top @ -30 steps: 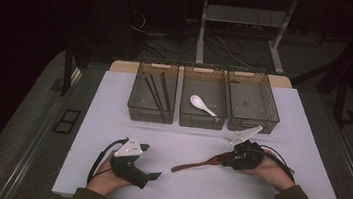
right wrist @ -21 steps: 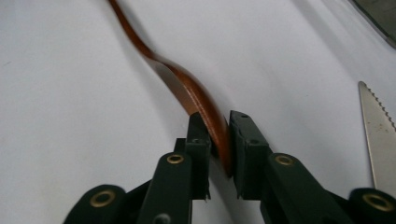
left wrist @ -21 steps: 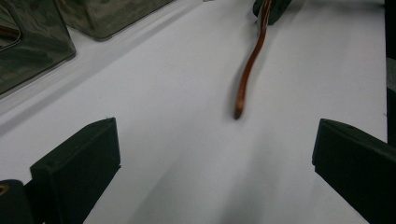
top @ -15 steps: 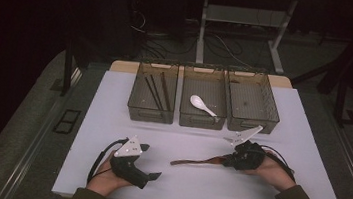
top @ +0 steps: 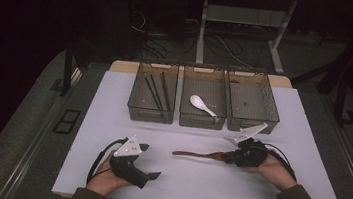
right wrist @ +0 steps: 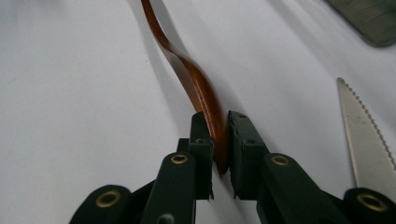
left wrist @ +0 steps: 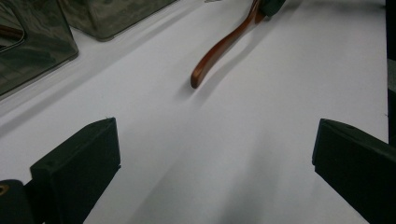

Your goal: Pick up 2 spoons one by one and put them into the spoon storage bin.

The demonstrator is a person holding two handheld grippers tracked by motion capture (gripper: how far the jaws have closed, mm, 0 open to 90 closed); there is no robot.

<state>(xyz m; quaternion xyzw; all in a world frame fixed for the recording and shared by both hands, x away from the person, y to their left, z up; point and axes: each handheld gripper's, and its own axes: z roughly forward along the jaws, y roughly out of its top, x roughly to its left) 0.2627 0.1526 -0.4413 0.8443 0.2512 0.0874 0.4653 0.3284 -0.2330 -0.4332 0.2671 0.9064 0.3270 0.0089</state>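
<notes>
Wooden spoon [top: 197, 155] now clamped in right gripper [right wrist: 218, 140] — jaws just closed — handle lifted.

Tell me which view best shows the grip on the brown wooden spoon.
The right gripper view: the right gripper has just closed its jaws on the wooden spoon, pads pressing both sides. The high view shows the spoon whole but small, reaching left from that gripper. The left gripper view shows its free end above the white table.

Reddish-brown wooden spoon [right wrist: 198, 88], white table [top: 195, 182], white spoon [top: 201, 104], black claw [right wrist: 218, 135]
</notes>
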